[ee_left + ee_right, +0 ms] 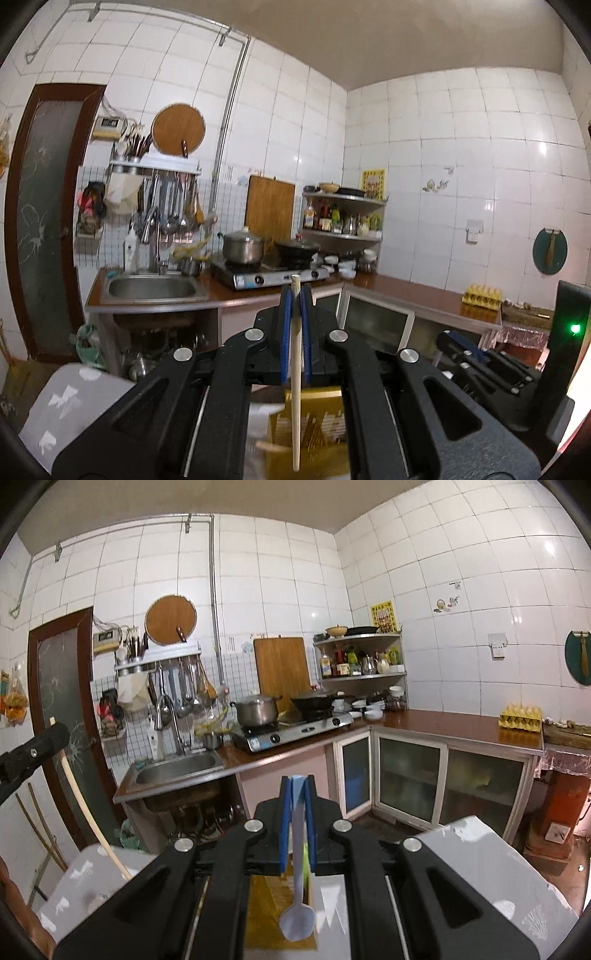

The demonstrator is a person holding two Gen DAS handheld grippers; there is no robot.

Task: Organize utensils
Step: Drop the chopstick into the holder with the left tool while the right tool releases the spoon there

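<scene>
A: Tongs first. Your left gripper (295, 295) is clenched on a chopstick (295, 387), pinched near its top end, with the rest hanging straight down below the jaws. Your right gripper (297, 786) is clenched on a pale blue spoon (296, 919), held by the handle, bowl down.

B: Where are the 2 utensils relative to the work surface?

A: Both hang in the air. A yellow slotted holder (317, 424) sits under the chopstick; a wooden mat (266, 919) on the grey table (498, 878) lies below the spoon. Neither utensil appears to touch anything under it.

B: Risks from here?

A: 3, all judgement. 1: you hold the chopstick at 1 end only, so a quick swing could pivot it in the pads and it may slip out. 2: the spoon handle looks smooth and thin; the same pivot applies, with the heavy bowl pulling down. 3: your 2 grippers work close together, so a crossing move could knock 1 utensil with the other.
</scene>
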